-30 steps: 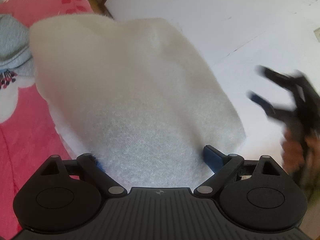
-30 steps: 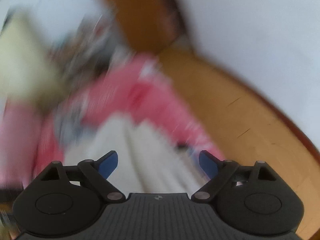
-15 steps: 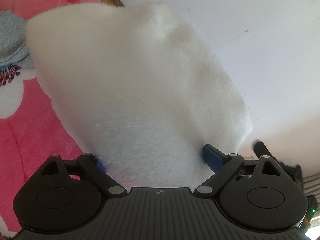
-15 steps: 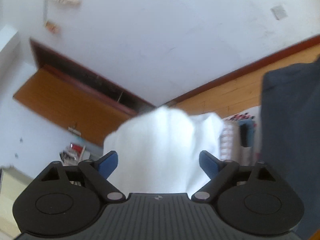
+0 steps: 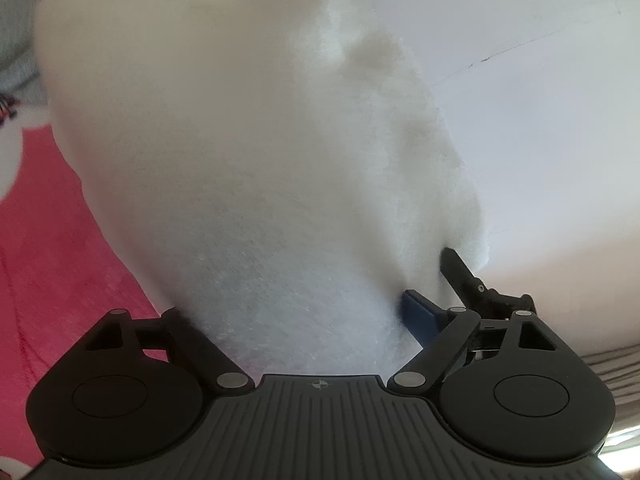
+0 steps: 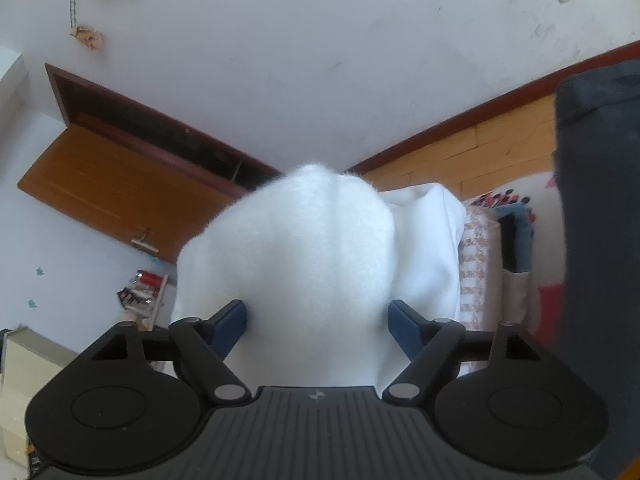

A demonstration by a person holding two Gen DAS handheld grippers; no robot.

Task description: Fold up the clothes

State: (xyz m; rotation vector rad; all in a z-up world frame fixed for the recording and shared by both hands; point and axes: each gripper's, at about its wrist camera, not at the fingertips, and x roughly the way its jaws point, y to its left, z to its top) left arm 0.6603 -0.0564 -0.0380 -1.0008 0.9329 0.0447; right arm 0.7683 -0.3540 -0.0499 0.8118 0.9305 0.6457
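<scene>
A white fleecy garment rises in front of the left wrist camera and fills most of that view. My left gripper holds a thick bunch of it; one blue pad shows and the other is buried in fleece. Behind the garment's right edge, one of my right gripper's fingers touches the cloth. In the right wrist view the same garment bulges between the two blue pads, and my right gripper is shut on it. A smoother white fold hangs behind.
A red flowered bedsheet lies to the left, with a grey garment on it. The right wrist view shows a white wall, a wooden door, plank floor, stacked clothes and a dark grey cloth mass close at right.
My right gripper swung over from free and open, came up to the garment's edge and closed on it. My left gripper kept its hold and tilted further toward the wall.
</scene>
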